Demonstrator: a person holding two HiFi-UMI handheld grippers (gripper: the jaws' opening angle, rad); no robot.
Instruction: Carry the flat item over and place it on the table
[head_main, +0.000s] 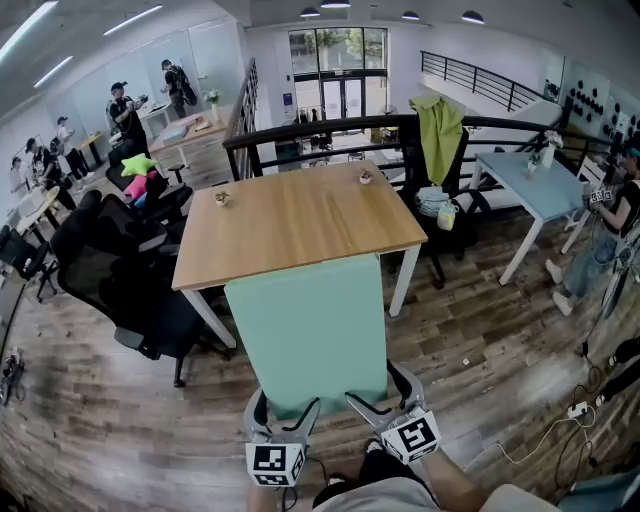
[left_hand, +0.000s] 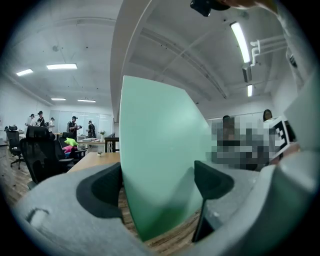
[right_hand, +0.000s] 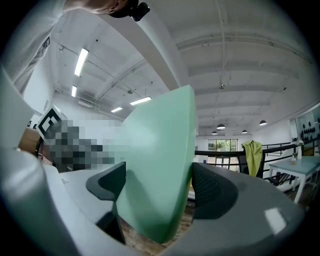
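Note:
A mint-green flat board (head_main: 308, 330) hangs in the air in front of me, and its far edge overlaps the near edge of the wooden table (head_main: 290, 225) in the head view. My left gripper (head_main: 283, 415) is shut on the board's near left corner. My right gripper (head_main: 385, 400) is shut on the near right corner. In the left gripper view the board (left_hand: 160, 165) stands up between the dark jaws of the left gripper (left_hand: 157, 182). The right gripper view shows the board (right_hand: 157, 170) in the same way inside the right gripper (right_hand: 160, 185).
Two small objects (head_main: 222, 198) (head_main: 366, 177) sit near the table's far edge. Black office chairs (head_main: 130, 290) crowd its left side. A black railing with a green cloth (head_main: 438, 130) runs behind it. A pale blue table (head_main: 535, 185), a person (head_main: 610, 230) and floor cables (head_main: 575, 410) are on the right.

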